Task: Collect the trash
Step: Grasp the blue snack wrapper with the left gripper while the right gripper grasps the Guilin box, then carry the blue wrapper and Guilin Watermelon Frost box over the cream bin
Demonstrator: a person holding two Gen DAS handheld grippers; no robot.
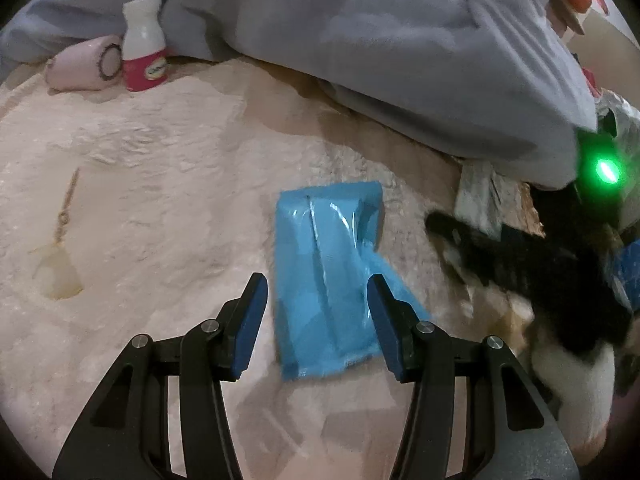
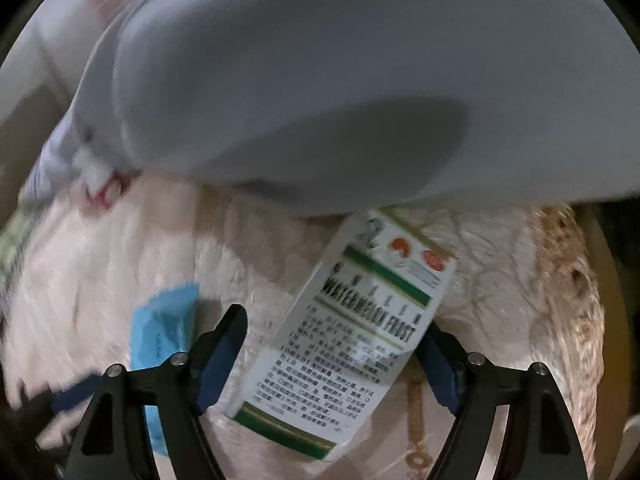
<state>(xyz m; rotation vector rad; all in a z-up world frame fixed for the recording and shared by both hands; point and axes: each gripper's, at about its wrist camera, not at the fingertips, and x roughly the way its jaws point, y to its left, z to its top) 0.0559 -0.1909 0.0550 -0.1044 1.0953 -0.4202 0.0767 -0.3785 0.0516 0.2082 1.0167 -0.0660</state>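
Note:
A flat blue plastic packet (image 1: 320, 248) lies on the pale pink fuzzy cover (image 1: 160, 184). My left gripper (image 1: 316, 280) hovers just over its near half, open, with its right finger in front of the packet and its left finger beside it. My right gripper (image 2: 332, 320) is shut on a white box printed with green bands and "Watermelon Frost" (image 2: 352, 340), held tilted above the cover. The left wrist view shows that gripper (image 1: 440, 228) as a dark blur at the right, with the box (image 1: 478, 200) in it. The blue packet (image 2: 164, 328) also shows left of the right gripper.
A grey-blue blanket (image 1: 360, 40) is heaped across the back and overhangs the box (image 2: 320, 80). A white bottle with a pink label (image 1: 144, 52) and a pink roll (image 1: 80, 66) stand at the far left. Small gold scissors (image 1: 66, 216) and a clear scrap (image 1: 60, 276) lie to the left.

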